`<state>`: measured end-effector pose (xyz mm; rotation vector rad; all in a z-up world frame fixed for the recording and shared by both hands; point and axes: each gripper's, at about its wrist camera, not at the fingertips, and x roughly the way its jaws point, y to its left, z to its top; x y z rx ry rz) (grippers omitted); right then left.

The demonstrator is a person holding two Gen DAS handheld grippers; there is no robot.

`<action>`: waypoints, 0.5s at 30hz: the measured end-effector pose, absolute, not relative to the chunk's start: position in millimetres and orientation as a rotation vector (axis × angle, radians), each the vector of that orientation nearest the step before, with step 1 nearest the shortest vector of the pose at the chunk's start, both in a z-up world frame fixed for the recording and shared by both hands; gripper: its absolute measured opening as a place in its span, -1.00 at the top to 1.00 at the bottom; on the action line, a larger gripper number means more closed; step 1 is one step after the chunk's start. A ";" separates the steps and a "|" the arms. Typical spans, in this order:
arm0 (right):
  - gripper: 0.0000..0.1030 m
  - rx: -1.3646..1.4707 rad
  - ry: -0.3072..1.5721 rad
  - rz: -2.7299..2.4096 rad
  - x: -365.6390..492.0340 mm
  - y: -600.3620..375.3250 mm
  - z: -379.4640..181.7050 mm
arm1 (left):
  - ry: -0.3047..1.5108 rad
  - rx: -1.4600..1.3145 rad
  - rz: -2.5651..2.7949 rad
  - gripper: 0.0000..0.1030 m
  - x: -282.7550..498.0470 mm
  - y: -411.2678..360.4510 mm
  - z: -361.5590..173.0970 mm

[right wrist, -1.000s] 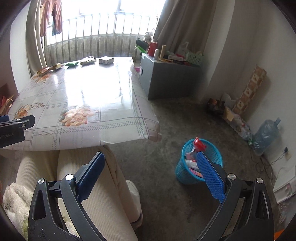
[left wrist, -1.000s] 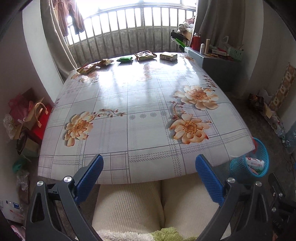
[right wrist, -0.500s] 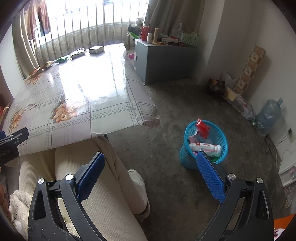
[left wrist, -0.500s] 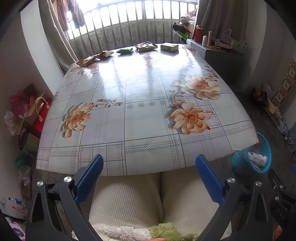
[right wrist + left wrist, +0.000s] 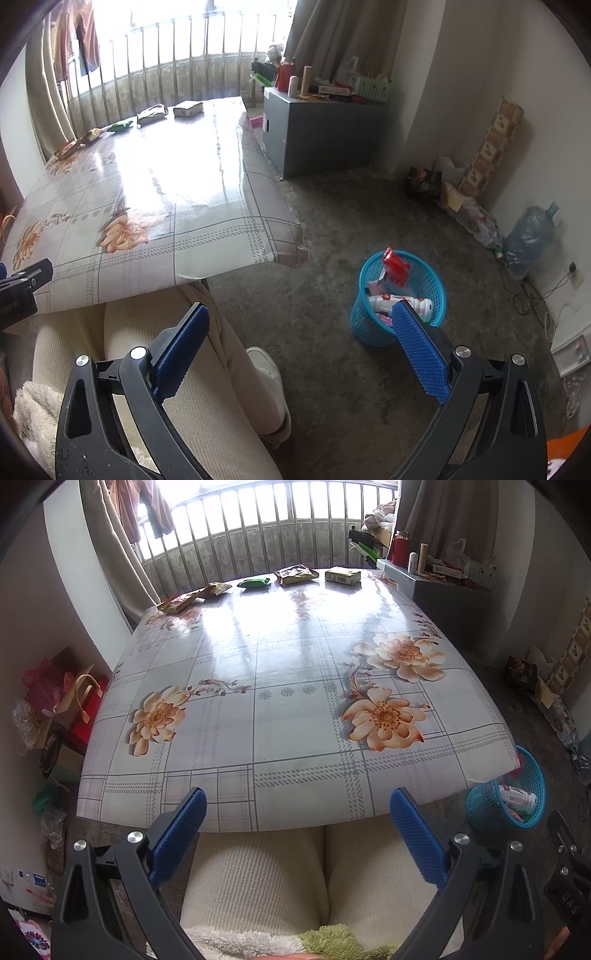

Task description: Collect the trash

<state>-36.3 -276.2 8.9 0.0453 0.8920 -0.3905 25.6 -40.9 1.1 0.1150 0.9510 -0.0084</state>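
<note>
Several wrappers lie along the far edge of the flowered table (image 5: 295, 720): a yellow-red packet (image 5: 179, 602), a brown packet (image 5: 216, 589), a green packet (image 5: 253, 582), a brown pouch (image 5: 296, 574) and a small box (image 5: 342, 576). The box (image 5: 188, 108) and pouch (image 5: 151, 113) also show in the right wrist view. My left gripper (image 5: 297, 805) hangs open at the table's near edge, above the person's lap. My right gripper (image 5: 301, 321) is open over the floor. A blue basket (image 5: 400, 295) (image 5: 506, 797) holding a white bottle and red packaging stands on the floor at the right.
A grey cabinet (image 5: 321, 129) with bottles and boxes stands beyond the table's right side. Bags and boxes (image 5: 55, 701) crowd the floor at the left. A large water jug (image 5: 528, 236) and litter lie along the right wall. The person's cream-trousered legs (image 5: 317, 878) are under the table's near edge.
Both grippers have lifted and tilted slightly; the table and basket sit lower in view. Both stay open and hold nothing.
</note>
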 end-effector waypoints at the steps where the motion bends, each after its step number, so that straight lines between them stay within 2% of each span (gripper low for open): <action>1: -0.84 0.040 0.890 -0.391 -36.7 -275.7 9.2 | 0.951 0.114 -0.008 -0.89 25.6 -40.9 1.2; 15: -0.84 -0.002 0.885 -0.367 -31.4 -264.6 10.9 | 0.952 0.117 -0.005 -0.89 26.8 -38.0 1.8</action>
